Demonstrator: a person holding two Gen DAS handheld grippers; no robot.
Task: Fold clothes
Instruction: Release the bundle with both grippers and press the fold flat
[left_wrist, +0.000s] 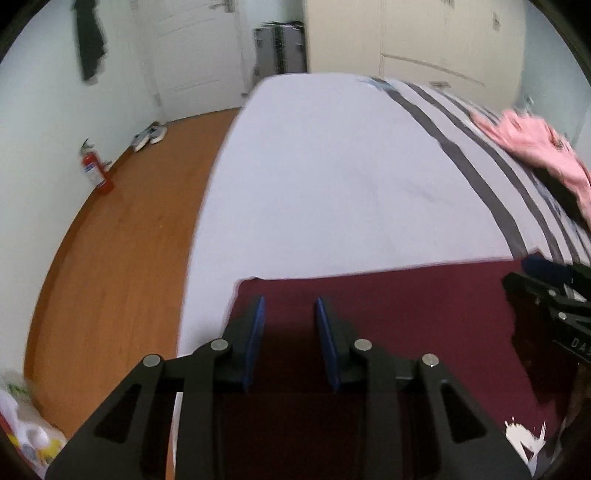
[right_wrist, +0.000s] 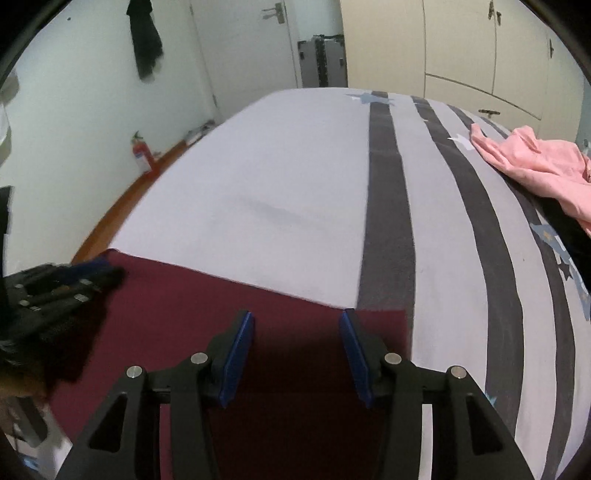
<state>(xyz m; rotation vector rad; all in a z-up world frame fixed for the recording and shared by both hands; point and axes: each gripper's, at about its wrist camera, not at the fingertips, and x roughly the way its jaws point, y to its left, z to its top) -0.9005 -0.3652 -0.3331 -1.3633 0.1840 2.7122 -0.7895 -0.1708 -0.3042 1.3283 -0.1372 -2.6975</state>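
A maroon garment (left_wrist: 406, 314) (right_wrist: 184, 295) lies flat on the near end of the bed, its far edge straight, with a white print (left_wrist: 524, 439) near its close right part. My left gripper (left_wrist: 289, 301) hovers over the garment's left corner, blue pads apart, nothing pinched between them. My right gripper (right_wrist: 296, 314) stands over the right corner with a wider gap, also holding nothing. Each gripper shows in the other's view: the right gripper (left_wrist: 546, 291) at the right edge, the left gripper (right_wrist: 62, 284) at the left edge. A crumpled pink garment (left_wrist: 535, 147) (right_wrist: 535, 162) lies far right.
The bed (left_wrist: 332, 166) (right_wrist: 277, 184) has a pale cover with dark stripes on its right side. A black item (right_wrist: 565, 229) lies beside the pink garment. On the wooden floor to the left stand a red fire extinguisher (left_wrist: 96, 170) and shoes (left_wrist: 149, 136). A grey suitcase (right_wrist: 323, 62) stands past the bed.
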